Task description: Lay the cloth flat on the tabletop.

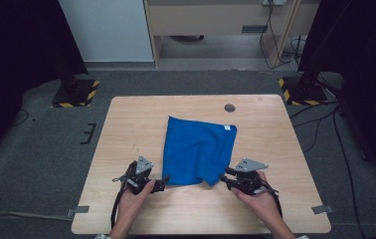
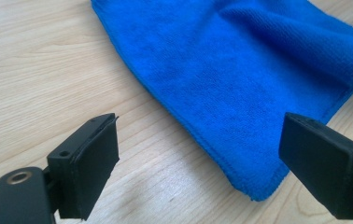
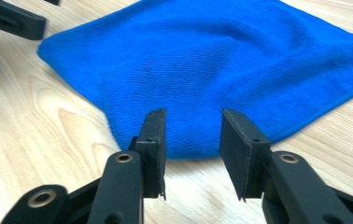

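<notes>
Blue cloth (image 1: 198,149) flat on table (image 1: 126,124), left gripper (image 2: 198,163) spread wide, right gripper (image 3: 193,144) seemingly part-open at its near edge

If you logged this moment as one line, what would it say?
blue cloth: flat on table | left hand-held gripper: open at near-left corner | right hand-held gripper: open at near-right corner | nothing gripped

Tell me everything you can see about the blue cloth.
The cloth is bright blue, with a fine ribbed, towel-like pile and a stitched hem. A small white tag sits at its far right corner. It lies mostly flat on the table with soft wrinkles, its near edge a bit bunched. The left gripper and right gripper are open at its near corners; neither clearly grips it.
</notes>
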Available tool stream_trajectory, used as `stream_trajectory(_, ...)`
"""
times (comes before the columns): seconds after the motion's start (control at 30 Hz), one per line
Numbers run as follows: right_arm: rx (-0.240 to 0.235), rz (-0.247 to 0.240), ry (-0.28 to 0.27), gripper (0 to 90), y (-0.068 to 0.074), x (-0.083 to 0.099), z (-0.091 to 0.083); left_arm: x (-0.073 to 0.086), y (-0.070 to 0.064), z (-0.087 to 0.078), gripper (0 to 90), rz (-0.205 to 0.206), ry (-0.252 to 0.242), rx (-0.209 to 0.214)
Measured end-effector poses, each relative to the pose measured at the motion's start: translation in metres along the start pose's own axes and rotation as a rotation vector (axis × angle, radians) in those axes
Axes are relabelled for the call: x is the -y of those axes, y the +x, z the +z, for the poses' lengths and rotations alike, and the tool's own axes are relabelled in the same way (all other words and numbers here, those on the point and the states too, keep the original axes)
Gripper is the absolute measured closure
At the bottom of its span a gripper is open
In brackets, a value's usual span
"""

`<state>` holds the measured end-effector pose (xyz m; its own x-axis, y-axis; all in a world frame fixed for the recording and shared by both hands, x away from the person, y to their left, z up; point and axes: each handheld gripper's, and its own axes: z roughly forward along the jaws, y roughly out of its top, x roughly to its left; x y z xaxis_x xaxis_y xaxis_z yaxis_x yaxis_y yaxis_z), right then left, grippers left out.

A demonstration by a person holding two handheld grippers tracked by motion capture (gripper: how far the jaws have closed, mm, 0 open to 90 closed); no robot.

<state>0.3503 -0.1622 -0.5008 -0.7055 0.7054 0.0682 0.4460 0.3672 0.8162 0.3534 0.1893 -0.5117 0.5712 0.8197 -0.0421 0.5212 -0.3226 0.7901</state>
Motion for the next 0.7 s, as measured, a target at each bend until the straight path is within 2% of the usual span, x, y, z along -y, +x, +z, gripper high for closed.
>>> stream_trajectory(0.2, -0.012, -0.022, 0.011, 43.5, 0.013, -0.002, 0.006, -0.001, -0.004, 0.007, 12.1, 0.029, 0.021, 0.011)
stream_trajectory(0.3, -0.016, -0.045, 0.018, 38.5, 0.022, -0.003, 0.01, -0.001, -0.006, 0.007, 15.0, 0.038, 0.03, 0.01)
stream_trajectory(0.47, -0.019, -0.076, 0.039, 36.2, 0.031, -0.002, 0.018, 0.001, -0.007, 0.01, 17.8, 0.049, 0.058, 0.01)
stream_trajectory(0.63, -0.002, -0.113, 0.066, 37.6, 0.038, 0.0, 0.026, 0.003, -0.006, 0.011, 19.3, 0.049, 0.079, 0.01)
stream_trajectory(0.7, 0.019, -0.123, 0.083, 38.7, 0.039, 0.002, 0.029, 0.003, -0.006, 0.012, 19.9, 0.049, 0.087, 0.014)
